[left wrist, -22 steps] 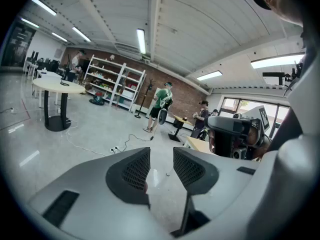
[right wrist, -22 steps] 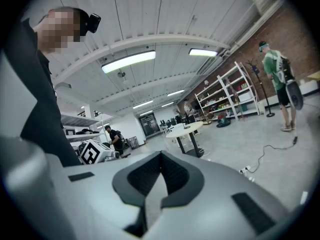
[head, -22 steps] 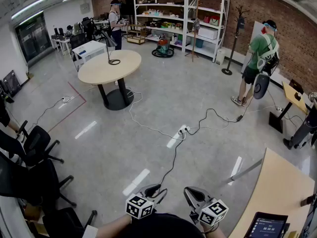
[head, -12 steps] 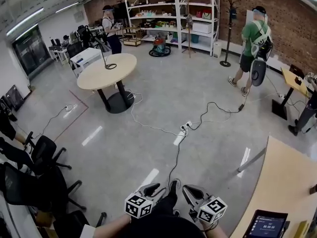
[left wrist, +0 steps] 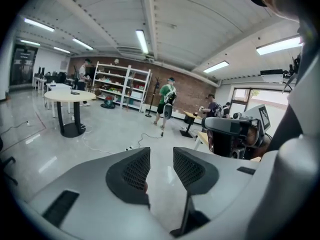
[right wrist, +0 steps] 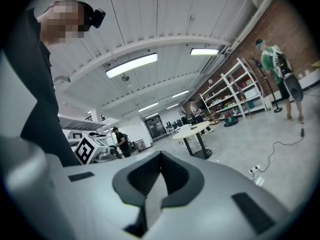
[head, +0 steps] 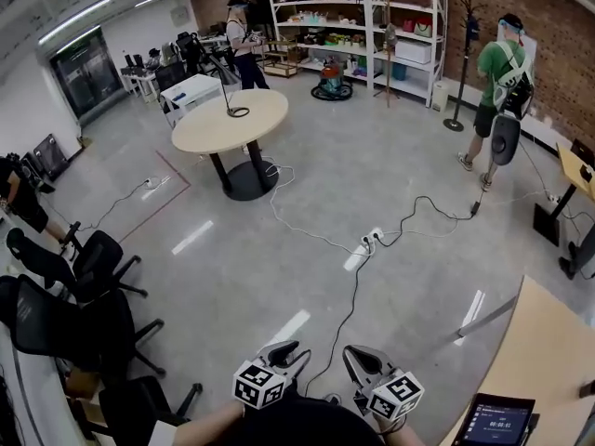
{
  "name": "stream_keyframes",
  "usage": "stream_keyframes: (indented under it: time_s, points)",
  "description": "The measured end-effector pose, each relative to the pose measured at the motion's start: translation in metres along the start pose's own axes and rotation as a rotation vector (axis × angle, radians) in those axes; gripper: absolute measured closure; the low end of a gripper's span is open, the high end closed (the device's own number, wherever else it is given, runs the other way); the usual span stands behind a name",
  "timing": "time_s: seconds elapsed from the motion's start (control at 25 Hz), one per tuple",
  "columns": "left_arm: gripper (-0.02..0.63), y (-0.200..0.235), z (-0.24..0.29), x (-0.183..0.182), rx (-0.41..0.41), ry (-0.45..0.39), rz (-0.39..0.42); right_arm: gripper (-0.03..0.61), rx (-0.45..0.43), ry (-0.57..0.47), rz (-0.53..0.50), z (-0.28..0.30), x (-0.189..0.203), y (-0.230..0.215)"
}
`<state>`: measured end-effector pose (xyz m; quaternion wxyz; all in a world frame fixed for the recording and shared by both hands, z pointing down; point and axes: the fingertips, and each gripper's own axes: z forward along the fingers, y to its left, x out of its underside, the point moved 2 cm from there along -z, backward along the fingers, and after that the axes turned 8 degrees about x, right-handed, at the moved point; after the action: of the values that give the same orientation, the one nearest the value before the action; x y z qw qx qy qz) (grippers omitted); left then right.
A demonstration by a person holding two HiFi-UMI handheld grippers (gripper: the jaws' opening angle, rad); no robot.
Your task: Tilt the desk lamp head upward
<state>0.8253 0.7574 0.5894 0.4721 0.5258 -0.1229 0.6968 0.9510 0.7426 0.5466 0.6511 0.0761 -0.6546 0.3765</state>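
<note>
The desk lamp (head: 228, 86) is black, with a ring base and a thin stem. It stands on the round beige table (head: 214, 128) far across the room. The table (left wrist: 70, 95) also shows small in the left gripper view, and again as the table (right wrist: 192, 129) in the right gripper view. Both grippers are held low, close to the person's body and far from the lamp. My left gripper (head: 286, 353) is open with nothing between its jaws; the left gripper view shows this gripper (left wrist: 160, 166) with a clear gap. My right gripper (head: 363, 360) is shut on nothing, and in its own view the pads of the gripper (right wrist: 161, 171) meet.
A power strip (head: 364, 247) and long cables lie on the floor between me and the table. Black office chairs (head: 84, 268) stand at the left. A wooden desk (head: 530, 360) with a tablet (head: 502, 423) is at the right. A person in green (head: 502, 72) walks near the shelves (head: 372, 26); another person (head: 244, 40) stands behind the table.
The head view has shifted, so the table and lamp now sit further right in the picture. The person in green has stepped on. Both grippers keep their place and state.
</note>
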Motion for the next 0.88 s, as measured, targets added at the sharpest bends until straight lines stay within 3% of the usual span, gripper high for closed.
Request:
stream_keyframes:
  time_s: [0.44, 0.64, 0.88]
  points:
    - [0.462, 0.102, -0.088, 0.01, -0.184, -0.165, -0.17, 0.586, -0.071, 0.102, -0.128, 0.118, -0.004, 0.048]
    - [0.462, 0.153, -0.129, 0.025, -0.219, -0.236, -0.254, 0.586, 0.012, 0.122, -0.16, 0.168, -0.004, 0.058]
    - [0.462, 0.199, -0.16, 0.027, -0.201, -0.276, -0.281, 0.586, 0.122, 0.144, -0.227, 0.215, -0.014, 0.076]
